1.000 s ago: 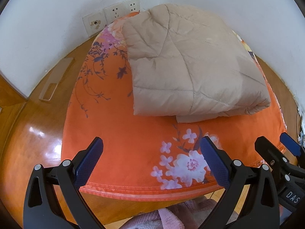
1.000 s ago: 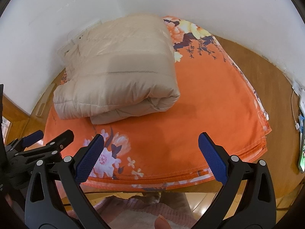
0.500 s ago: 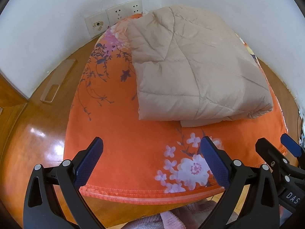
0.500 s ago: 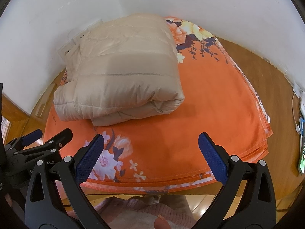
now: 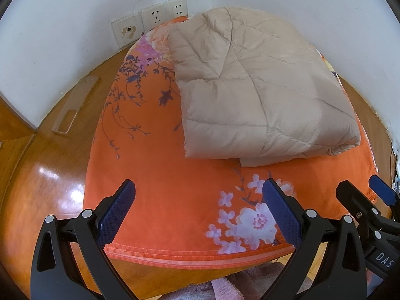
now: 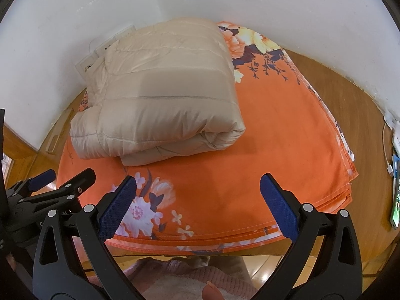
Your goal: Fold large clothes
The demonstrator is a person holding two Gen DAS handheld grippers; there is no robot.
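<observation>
Where the pink cloth bunches up nearest the cameras, both tongs hang over the near edge of an orange flowered sheet. The left tongs are spread wide with nothing between them. The right tongs are spread wide too, and bare. White letters "DAS" show on the right tongs' body in the left view. Past the tongs, well apart from them, a folded beige jacket lies on the far half of the sheet. Nothing lies between the tongs and the jacket. The sheet lies on a shiny wood floor. Wall sockets sit behind it, and a phone lies at the far right.
</observation>
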